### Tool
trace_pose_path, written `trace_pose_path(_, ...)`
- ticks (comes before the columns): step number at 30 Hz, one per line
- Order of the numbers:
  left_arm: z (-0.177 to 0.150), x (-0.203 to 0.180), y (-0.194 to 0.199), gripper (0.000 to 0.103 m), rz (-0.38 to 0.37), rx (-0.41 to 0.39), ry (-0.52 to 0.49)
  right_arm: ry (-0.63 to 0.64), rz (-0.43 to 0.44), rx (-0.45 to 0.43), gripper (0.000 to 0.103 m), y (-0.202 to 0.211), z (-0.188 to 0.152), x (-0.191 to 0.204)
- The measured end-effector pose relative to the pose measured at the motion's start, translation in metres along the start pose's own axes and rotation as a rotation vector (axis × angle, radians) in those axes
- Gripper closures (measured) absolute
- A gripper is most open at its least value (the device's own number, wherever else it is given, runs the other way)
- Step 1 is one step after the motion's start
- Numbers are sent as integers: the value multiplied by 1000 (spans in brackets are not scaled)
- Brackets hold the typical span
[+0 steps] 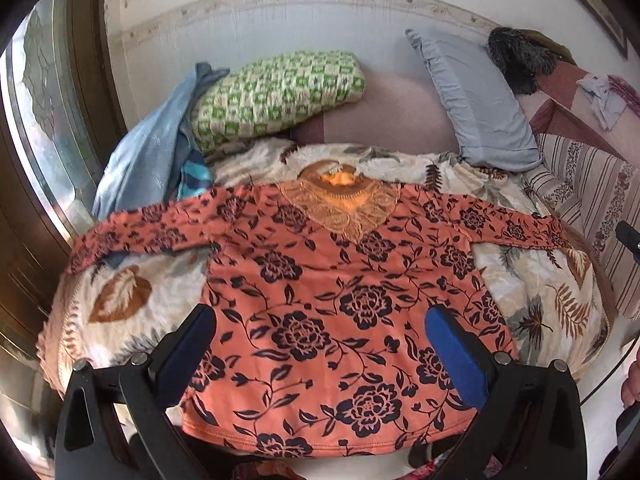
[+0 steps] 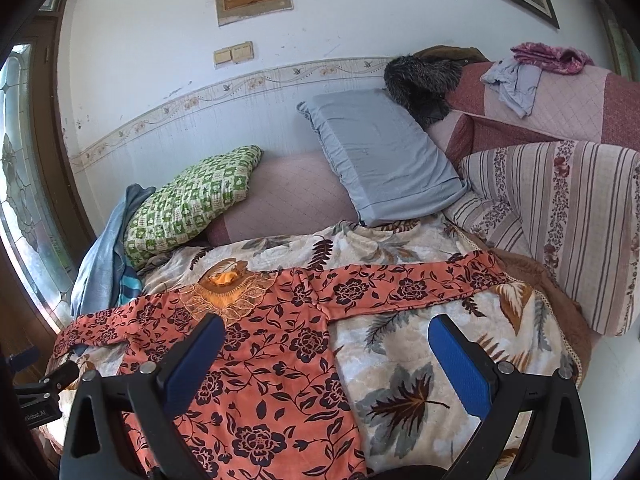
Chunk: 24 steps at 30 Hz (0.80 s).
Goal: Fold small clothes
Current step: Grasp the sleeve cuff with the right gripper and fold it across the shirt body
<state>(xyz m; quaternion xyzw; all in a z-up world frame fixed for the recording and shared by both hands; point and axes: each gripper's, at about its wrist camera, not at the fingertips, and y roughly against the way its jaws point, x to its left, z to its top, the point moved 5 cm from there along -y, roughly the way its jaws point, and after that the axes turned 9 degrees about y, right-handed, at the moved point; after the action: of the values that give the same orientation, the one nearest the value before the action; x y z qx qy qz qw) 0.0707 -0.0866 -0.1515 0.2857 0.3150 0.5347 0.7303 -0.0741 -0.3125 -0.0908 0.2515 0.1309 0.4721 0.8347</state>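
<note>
Orange floral top (image 1: 320, 300) lay flat, face up, on the leaf-print blanket (image 2: 420, 360) on the bed, both sleeves spread out sideways, hem toward the cameras. No fold made yet, I'd judge.

Risks from here:
- Fabric looked thin and slippery; a pinch could pick up the blanket with it, or only the top layer, so the fold would drag or skew.
- Left sleeve (image 1: 132, 232) ran to the bed edge near the blue clothes pile (image 1: 140, 164); pulling it could snag that pile or slide the sleeve off.
- Lifting one side alone would likely shift the whole top on the fluffy blanket.

Left gripper (image 1: 320, 344): jaws wide apart, holding nothing, above the lower body of the top; contact not clear.
Right gripper (image 2: 326, 360): jaws wide apart, empty, over the top's right side edge and bare blanket, below the right sleeve (image 2: 408, 288); touching or not, couldn't tell.
</note>
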Motion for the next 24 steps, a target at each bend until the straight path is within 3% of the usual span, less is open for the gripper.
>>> trace_pose_path(6, -41, 35, -67, 0, 7, 188, 138, -212, 1, 95, 0, -83, -30, -93)
trace_pose_path(8, -55, 39, -80, 0, 1, 236, 179, -328, 38, 115, 0, -115, -42, -124)
trace_pose_path(12, -71, 38, -75, 0, -1, 203, 230, -500, 64, 142, 0, -179, -58, -180)
trace_pose_path(17, -69, 16, -62, 0, -131, 142, 237, -655, 56, 133, 4, -245, -61, -244)
trace_pose_path(24, -85, -29, -67, 0, -194, 211, 63, -936, 56, 132, 15, -305, -79, -320)
